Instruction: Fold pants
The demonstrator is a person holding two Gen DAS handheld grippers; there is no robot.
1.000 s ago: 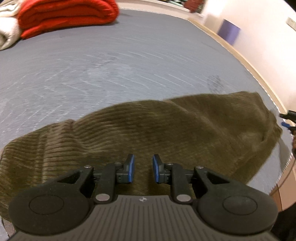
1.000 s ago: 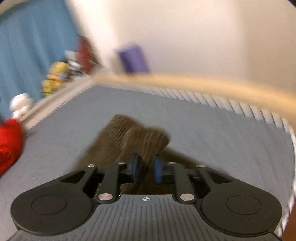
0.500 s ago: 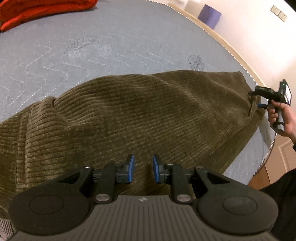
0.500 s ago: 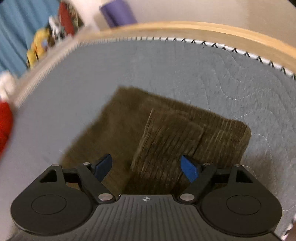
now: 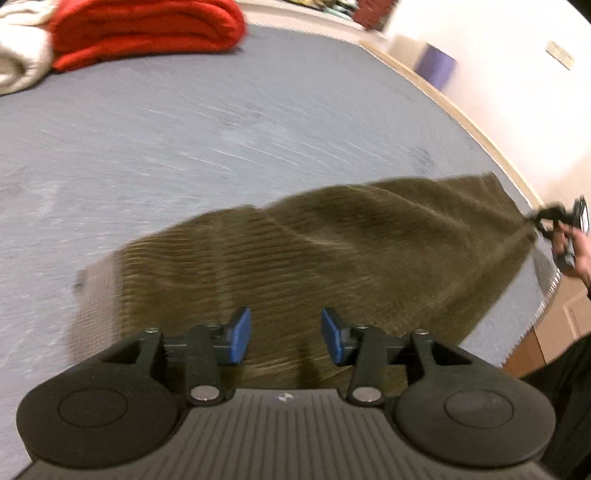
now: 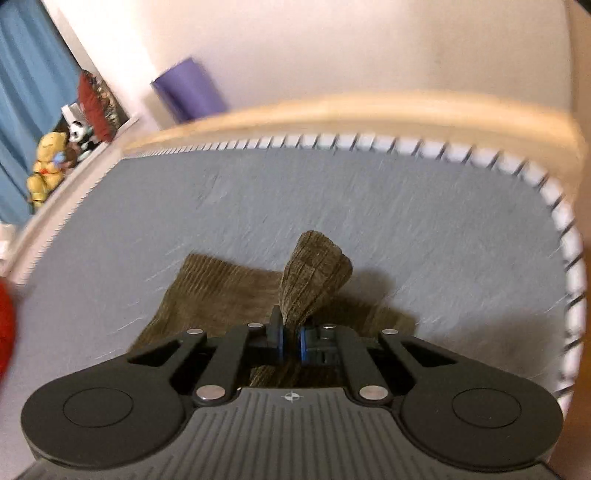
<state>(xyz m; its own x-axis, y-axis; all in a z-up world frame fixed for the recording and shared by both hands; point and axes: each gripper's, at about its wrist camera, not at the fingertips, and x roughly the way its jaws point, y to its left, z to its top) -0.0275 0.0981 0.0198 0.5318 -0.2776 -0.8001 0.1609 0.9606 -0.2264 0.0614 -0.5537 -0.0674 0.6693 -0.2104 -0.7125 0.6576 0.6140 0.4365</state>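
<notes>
Since the earlier frames both grippers have changed state: the left gripper (image 5: 286, 336), whose blue pads stood close together over the cloth, now has them spread and opening further, while the right gripper (image 6: 291, 341), wide apart half a second ago, is closing and now pinches cloth.

Pants (image 5: 332, 258): olive-brown corduroy, lying spread across the near part of the grey quilted mattress (image 5: 184, 147), one end reaching toward the mattress edge on the right of the left wrist view. Motion blur over much of the fabric.

Left gripper: pads apart, hovering over the pants' near edge. Cloth is seen through the gap below, but neither pad presses on it.

Right gripper: pads nearly together, clamped on a fold of the pants (image 6: 314, 273). That fold stands up from the mattress as a rounded flap just beyond the pads; the remaining cloth lies flat beneath and left of it. In the left wrist view this gripper (image 5: 543, 218) pulls the far corner of the pants taut, held in a hand (image 5: 581, 251).

Red blanket (image 5: 144, 29), folded, at the far end of the mattress, well apart from the pants. Wooden bed frame (image 6: 332, 110) rims the mattress.
</notes>
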